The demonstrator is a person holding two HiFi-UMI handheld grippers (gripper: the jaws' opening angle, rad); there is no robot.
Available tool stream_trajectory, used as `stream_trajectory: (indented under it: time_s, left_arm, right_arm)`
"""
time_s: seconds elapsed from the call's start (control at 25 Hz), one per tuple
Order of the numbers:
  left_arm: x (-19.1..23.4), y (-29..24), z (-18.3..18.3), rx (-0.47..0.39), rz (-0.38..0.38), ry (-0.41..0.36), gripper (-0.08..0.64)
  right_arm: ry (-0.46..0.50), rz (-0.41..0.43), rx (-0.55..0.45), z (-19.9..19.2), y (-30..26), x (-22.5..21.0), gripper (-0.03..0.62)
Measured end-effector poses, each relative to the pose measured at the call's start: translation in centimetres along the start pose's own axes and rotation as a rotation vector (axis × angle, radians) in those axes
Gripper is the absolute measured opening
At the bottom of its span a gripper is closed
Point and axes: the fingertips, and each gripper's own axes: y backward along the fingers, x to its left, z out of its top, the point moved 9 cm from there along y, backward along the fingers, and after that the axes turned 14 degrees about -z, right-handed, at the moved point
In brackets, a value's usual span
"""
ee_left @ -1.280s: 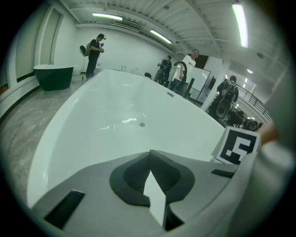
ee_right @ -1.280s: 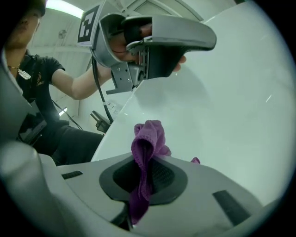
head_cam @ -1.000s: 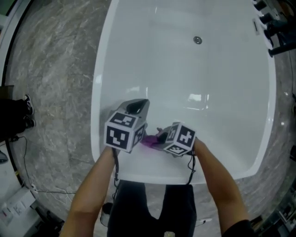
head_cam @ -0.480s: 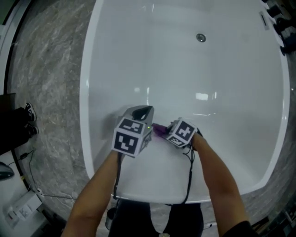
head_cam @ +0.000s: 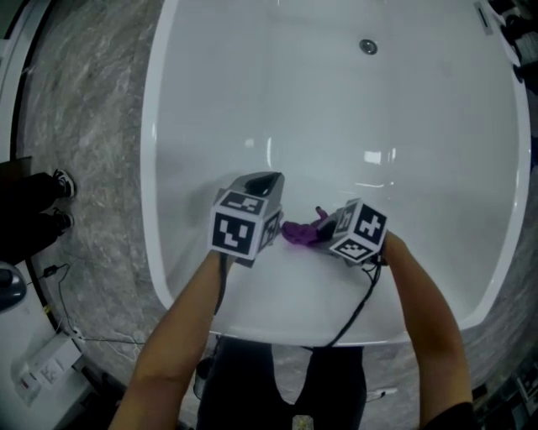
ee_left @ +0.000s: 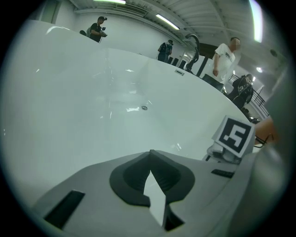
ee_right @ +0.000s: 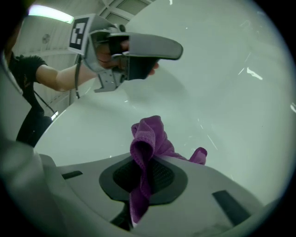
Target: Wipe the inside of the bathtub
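The white bathtub (head_cam: 168, 277) fills the head view, with its drain (head_cam: 367, 46) at the far end. Low on the near inner wall, my right gripper (head_cam: 324, 222) is shut on a purple cloth (head_cam: 300, 233); in the right gripper view the cloth (ee_right: 150, 136) bunches out between the jaws of that gripper (ee_right: 141, 162) against the tub surface. Just left of the cloth, my left gripper (head_cam: 262, 181) hovers over the tub floor. Its jaws are shut with nothing between them in the left gripper view (ee_left: 151, 155). The left gripper (ee_right: 138, 48) also shows in the right gripper view, above the cloth.
Grey marble floor (head_cam: 76, 126) surrounds the tub. Dark fixtures (head_cam: 504, 17) sit at the tub's far right rim. A person's shoes (head_cam: 59, 201) and cables (head_cam: 59, 277) lie at the left. Several people (ee_left: 224, 58) stand beyond the tub's far rim.
Both grippers have moved from near the front rim further into the tub. The right gripper has slid to the right with the purple cloth, widening the gap to the left gripper.
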Motion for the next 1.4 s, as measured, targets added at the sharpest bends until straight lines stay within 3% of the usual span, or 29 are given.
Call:
stream_trajectory:
  time_s: [0.28,0.44,0.88,1.2,1.28,1.4]
  left_arm:
    - [-2.9,-1.1,-0.7,0.005,-0.012,-0.004,0.006]
    - [-4.2,-1.9,-1.2,0.012,-0.024,0.002,0.006]
    - [-4.2,-4.3,-2.1,0.048,-0.023,0.006,0.006]
    - [-3.8,-5.2,-1.9,0.046,-0.038,0.028,0.006]
    - [-3.8,-5.4,-1.8,0.047,-0.043,0.029,0.006]
    - [-4.1,-5.3,-2.1,0.052,-0.047,0.032,0.006]
  right_arm:
    - [0.121,0.122,-0.034,-2.4,7.3,6.8,0.034]
    - [0.165,0.108,-0.03,-3.0,9.0,8.5,0.034]
    - [-0.041,-0.061,0.018,-3.9,2.3,-0.8,0.034]
    - [-0.122,-0.262,0.068,-5.0,-1.7,-7.3,0.034]
    - [-0.141,-0.269,0.07,-5.0,-1.7,-7.5,0.034]
    - [-0.156,-0.215,0.076,-5.1,-0.8,-6.7,0.034]
